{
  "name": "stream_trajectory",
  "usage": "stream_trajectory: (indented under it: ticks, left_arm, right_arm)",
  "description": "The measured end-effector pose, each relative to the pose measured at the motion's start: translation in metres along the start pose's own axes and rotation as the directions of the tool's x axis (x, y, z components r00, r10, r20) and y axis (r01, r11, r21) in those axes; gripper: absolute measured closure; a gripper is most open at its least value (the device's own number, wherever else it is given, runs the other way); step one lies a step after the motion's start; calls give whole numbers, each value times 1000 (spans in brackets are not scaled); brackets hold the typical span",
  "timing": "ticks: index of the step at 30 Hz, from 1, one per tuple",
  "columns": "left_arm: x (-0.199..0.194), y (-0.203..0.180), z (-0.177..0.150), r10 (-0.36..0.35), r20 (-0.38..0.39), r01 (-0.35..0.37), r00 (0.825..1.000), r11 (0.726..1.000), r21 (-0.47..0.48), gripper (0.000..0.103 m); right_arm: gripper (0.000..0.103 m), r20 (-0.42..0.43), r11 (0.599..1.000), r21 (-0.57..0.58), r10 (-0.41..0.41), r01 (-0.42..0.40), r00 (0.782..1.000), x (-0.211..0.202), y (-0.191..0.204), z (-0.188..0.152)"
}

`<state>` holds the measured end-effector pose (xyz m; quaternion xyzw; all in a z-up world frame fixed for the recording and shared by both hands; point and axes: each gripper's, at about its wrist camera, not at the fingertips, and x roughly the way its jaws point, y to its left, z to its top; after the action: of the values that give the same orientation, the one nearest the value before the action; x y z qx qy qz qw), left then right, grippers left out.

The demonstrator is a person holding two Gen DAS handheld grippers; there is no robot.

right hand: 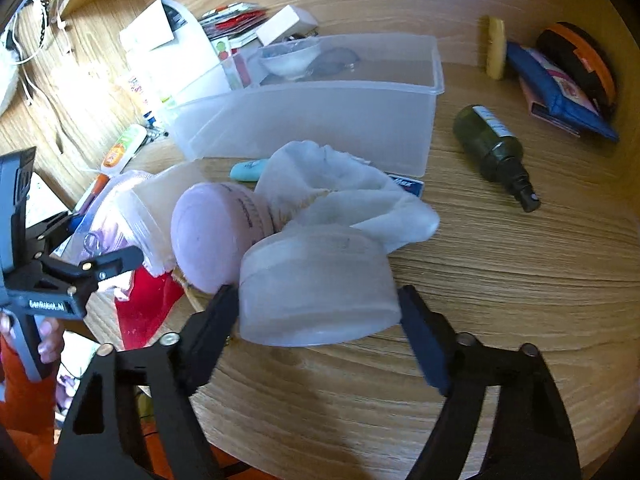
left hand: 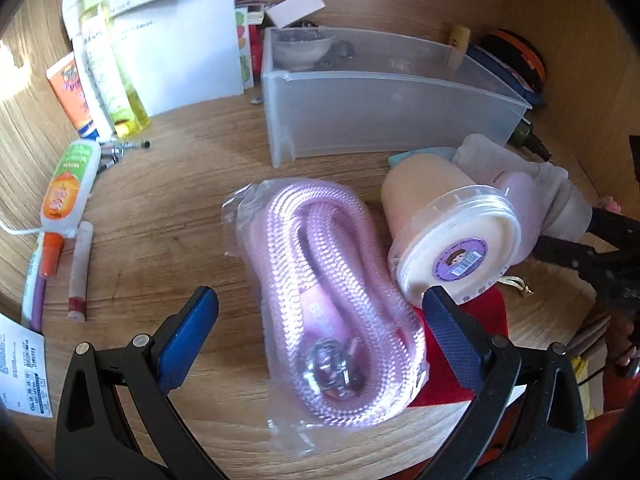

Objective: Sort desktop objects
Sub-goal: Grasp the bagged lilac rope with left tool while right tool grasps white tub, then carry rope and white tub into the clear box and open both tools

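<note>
Left wrist view, left gripper [left hand: 320, 304]: fingers spread wide, holding nothing; the blue pads sit at lower left and lower right of the frame.
Left wrist view, pink rope [left hand: 332, 292]: coiled in a clear bag, lying flat on the tabletop [left hand: 160, 200] in the middle of the frame, between the two fingers and reaching up past their tips.
Left wrist view, lidded tub [left hand: 452, 240]: on its side right of centre, its lid just beside the right finger's tip; whether they touch I cannot tell.
Left wrist view, clear bin [left hand: 380, 100]: upper centre, open-topped, well beyond the rope.
Right wrist view, right gripper [right hand: 320, 312]: fingers open wide, one on either side of the frosted cup; the left tip looks to be against its wall, the right tip just beside it, not clamped.
Right wrist view, frosted cup [right hand: 320, 288]: upside down on the tabletop, centre frame, directly between the fingertips.
Right wrist view, pink jar [right hand: 216, 236]: on its side, left of and behind the cup, touching it.
Right wrist view, white cloth [right hand: 344, 188]: draped behind the cup.
Right wrist view, green bottle [right hand: 496, 152]: lying at right, well apart.
</note>
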<state>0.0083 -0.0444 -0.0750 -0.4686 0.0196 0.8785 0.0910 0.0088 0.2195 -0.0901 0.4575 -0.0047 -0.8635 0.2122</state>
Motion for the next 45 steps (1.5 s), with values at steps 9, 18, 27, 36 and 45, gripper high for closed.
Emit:
stream_trajectory:
  ticks: [9,18,27,36,45]
  left_arm:
    - [-6,26,-5,88,-10,-88,996,996,-1,0]
    - [30,24,24,75,-43,-75,996,997,11,0]
    - [7,15,17,105,36,-108,994,992,65,48]
    - [-46,24,35,53,152,-56,987,998,15,85]
    - [-61,21,53,-13,190,13,982,1000,0,86]
  right_arm:
    - [40,3,999,-16,-35,35,999,-3,-5,-1]
    - [40,3,999,-10,-43,43,999,-4,-5,4]
    - [41,81,997,0,-79,79,994,-34,-7,13]
    - [41,195,998,-15,-60,64,979,-68,0,38]
    - [41,232,998,-45,-21,32,972,-81,5,54]
